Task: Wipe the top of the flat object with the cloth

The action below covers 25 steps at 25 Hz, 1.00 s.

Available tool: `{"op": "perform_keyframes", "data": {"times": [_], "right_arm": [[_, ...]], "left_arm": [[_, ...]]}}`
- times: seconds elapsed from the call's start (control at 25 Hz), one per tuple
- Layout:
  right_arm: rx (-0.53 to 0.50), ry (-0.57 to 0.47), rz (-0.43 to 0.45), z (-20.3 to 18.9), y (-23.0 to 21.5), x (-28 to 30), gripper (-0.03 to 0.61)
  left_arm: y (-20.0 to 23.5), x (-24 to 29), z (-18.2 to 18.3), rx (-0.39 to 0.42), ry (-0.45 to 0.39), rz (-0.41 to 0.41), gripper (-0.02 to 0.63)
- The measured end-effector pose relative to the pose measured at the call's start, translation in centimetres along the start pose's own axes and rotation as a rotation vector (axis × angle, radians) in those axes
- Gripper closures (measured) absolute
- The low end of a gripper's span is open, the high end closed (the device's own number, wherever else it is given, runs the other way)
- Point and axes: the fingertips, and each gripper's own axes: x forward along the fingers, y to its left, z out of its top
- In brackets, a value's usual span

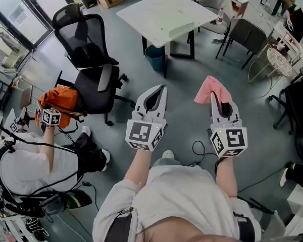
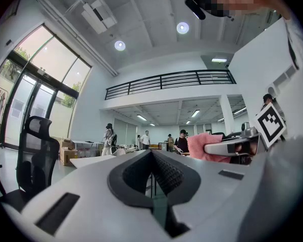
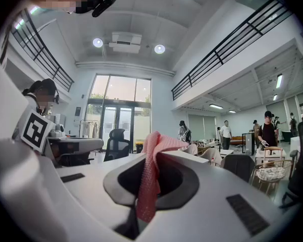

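Observation:
A white marble-look table (image 1: 166,11) stands ahead of me across the grey floor. My left gripper (image 1: 161,88) is held at chest height, shut with nothing in it; the left gripper view shows its jaws closed together (image 2: 152,154). My right gripper (image 1: 213,95) is shut on a pink cloth (image 1: 212,87), which sticks up past the fingertips. In the right gripper view the cloth (image 3: 150,170) is pinched between the jaws (image 3: 149,158) and folds over the top. The left gripper view also catches the cloth (image 2: 201,146) at its right. Both grippers are well short of the table.
A black office chair (image 1: 88,49) stands left of the table, with an orange bag (image 1: 60,102) beside it. Another person (image 1: 25,160) sits at lower left. A blue bin (image 1: 155,57) is under the table. Grey chairs (image 1: 247,34) stand at the right, and a cable (image 1: 199,150) lies on the floor.

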Motion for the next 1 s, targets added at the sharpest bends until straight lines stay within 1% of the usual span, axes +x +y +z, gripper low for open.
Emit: {"op": "perform_keyframes", "data": {"times": [0.36, 0.64, 1.0], "right_arm": [[-0.002, 0.0, 0.004, 0.1, 1.0, 0.6, 0.548], [0.004, 0.001, -0.014, -0.1, 2.0, 1.9, 0.548], [0.043, -0.004, -0.028, -0.1, 2.6, 3.9, 0.548]], "left_arm": [[0.5, -0.2, 0.2, 0.007, 0.003, -0.012, 0.601], [2.1, -0.1, -0.1, -0.001, 0.002, -0.027, 0.601], [3.7, 1.7, -0.3, -0.016, -0.007, -0.068, 0.601]]}}
